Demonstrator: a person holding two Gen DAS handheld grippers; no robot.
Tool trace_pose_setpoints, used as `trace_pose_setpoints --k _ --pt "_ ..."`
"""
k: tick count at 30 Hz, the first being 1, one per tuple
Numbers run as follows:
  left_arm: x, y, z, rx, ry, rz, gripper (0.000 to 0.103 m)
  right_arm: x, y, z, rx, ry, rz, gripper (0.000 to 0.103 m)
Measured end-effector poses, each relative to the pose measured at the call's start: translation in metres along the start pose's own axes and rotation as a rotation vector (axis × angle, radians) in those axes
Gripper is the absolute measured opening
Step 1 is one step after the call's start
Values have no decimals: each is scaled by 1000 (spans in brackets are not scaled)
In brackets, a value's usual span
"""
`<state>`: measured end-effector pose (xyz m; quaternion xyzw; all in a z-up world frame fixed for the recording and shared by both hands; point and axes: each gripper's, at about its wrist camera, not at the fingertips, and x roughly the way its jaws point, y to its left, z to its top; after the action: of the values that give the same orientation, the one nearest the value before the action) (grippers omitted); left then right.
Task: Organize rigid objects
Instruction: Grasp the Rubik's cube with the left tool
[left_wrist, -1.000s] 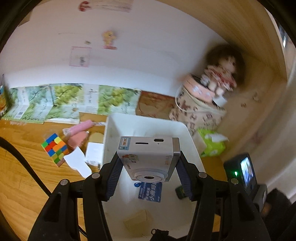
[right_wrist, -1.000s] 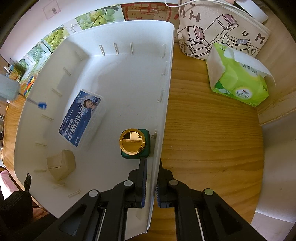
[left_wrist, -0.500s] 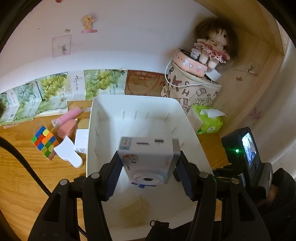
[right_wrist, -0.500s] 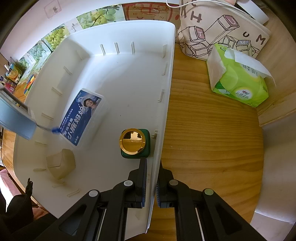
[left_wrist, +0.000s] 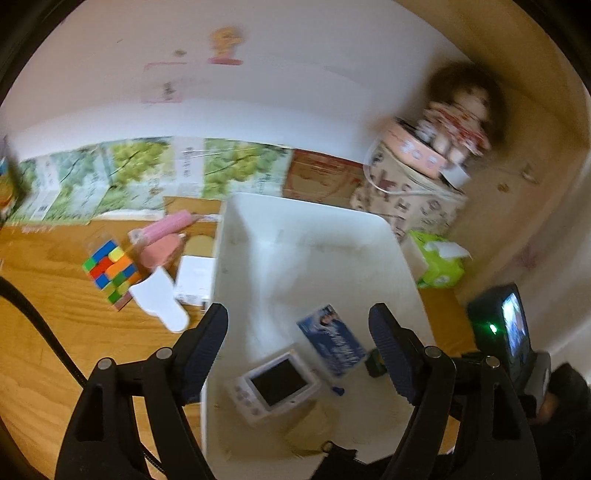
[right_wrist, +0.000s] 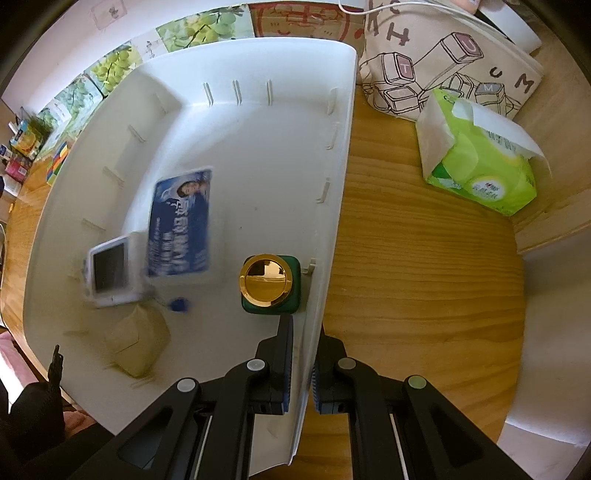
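Observation:
A white bin (left_wrist: 314, 221) (right_wrist: 258, 62) stands on the wooden table. Inside lie a small white camera (left_wrist: 275, 386) (right_wrist: 110, 271) screen up, a blue card case (left_wrist: 332, 345) (right_wrist: 181, 221), a tan block (right_wrist: 135, 341) and a green bottle with a gold cap (right_wrist: 266, 282). My left gripper (left_wrist: 297, 325) hangs above the bin, its jaws opening, nothing between them; the camera lies below. My right gripper (right_wrist: 303, 332) is shut on the bin's right wall. A colourful cube (left_wrist: 110, 269) and pink and white items (left_wrist: 166, 243) lie left of the bin.
A green tissue pack (right_wrist: 480, 166) (left_wrist: 439, 262) and a printed cloth bag (right_wrist: 443, 55) sit right of the bin. A doll (left_wrist: 458, 110) sits on a pink box above the bag. Fruit-print boxes (left_wrist: 129, 173) line the back wall. A device with a lit screen (left_wrist: 511, 325) is on my right gripper.
My left gripper let go of the white camera, which now lies in the bin, and its jaws spread wide. The card case shifted. My right gripper kept its hold.

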<state>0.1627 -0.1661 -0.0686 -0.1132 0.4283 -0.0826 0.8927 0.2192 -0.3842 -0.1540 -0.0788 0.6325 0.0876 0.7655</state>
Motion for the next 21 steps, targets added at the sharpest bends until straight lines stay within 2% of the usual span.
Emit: trace_pose_setpoints --k 9,21 --pt "1 61 22 -214 -24 130 82 5 5 4 -11 11 -2 10" --pt "36 153 39 -599 89 258 82 17 7 9 -23 40 -4 10"
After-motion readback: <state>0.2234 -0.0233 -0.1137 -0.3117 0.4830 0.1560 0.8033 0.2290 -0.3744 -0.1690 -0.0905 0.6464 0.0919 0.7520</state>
